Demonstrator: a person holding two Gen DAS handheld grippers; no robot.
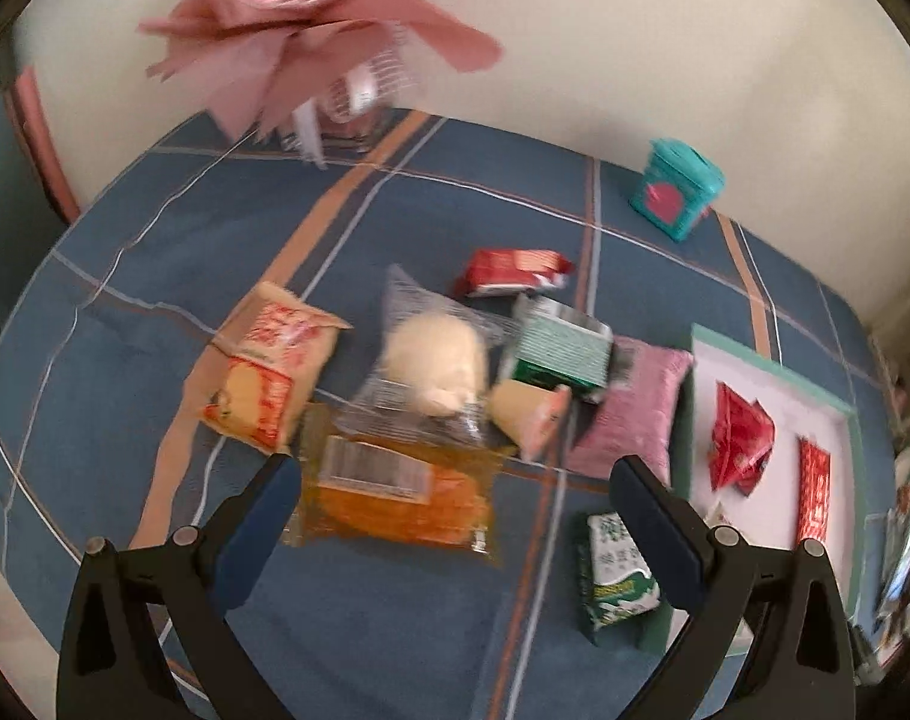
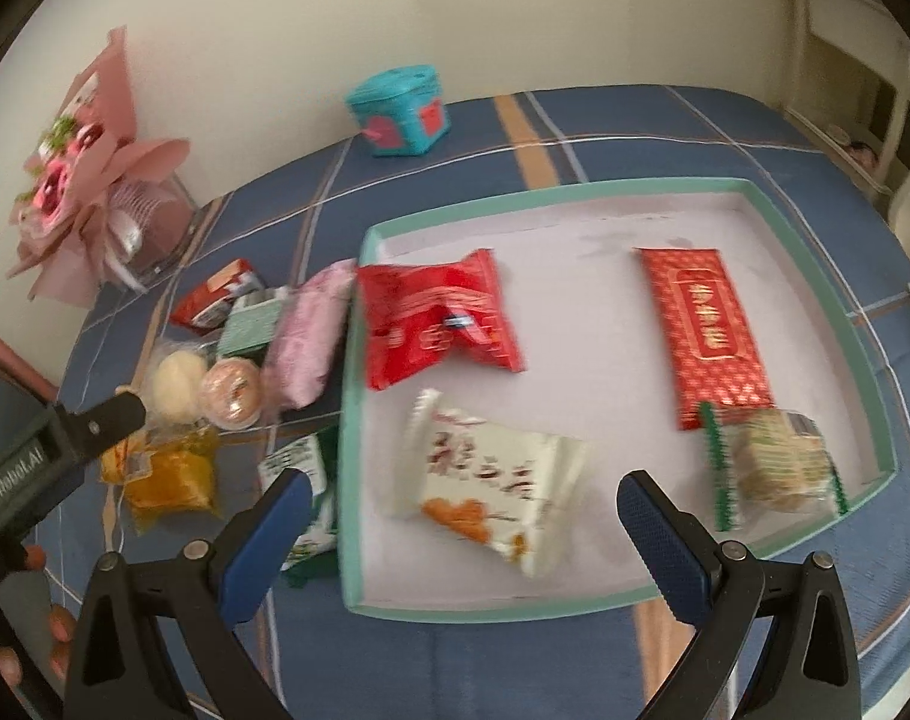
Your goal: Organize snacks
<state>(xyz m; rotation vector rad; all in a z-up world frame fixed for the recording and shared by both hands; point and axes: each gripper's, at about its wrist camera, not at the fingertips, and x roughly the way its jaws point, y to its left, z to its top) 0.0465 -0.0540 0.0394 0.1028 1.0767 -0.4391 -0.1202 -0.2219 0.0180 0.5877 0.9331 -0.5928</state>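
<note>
A teal-rimmed white tray (image 2: 359, 420) lies on the blue plaid cloth. It holds a red packet (image 2: 437, 318), a long red packet (image 2: 703, 330), a white packet (image 2: 490, 480) and a clear cookie packet (image 2: 778, 462). My right gripper (image 2: 460, 492) is open and empty above the white packet. Left of the tray lies a pile of snacks. My left gripper (image 1: 449, 480) is open and empty over an orange packet (image 1: 401, 492). Nearby are a tan packet (image 1: 269, 378), a clear bun packet (image 1: 431, 360), a pink packet (image 1: 634, 402) and a green-white packet (image 1: 616, 576). The tray (image 1: 694, 420) shows at right.
A teal tin (image 2: 398, 111) stands at the back by the wall; it also shows in the left wrist view (image 1: 676, 195). A pink bouquet (image 2: 77, 174) in a clear holder stands at the back left. The left gripper's body (image 2: 65, 444) shows in the right wrist view.
</note>
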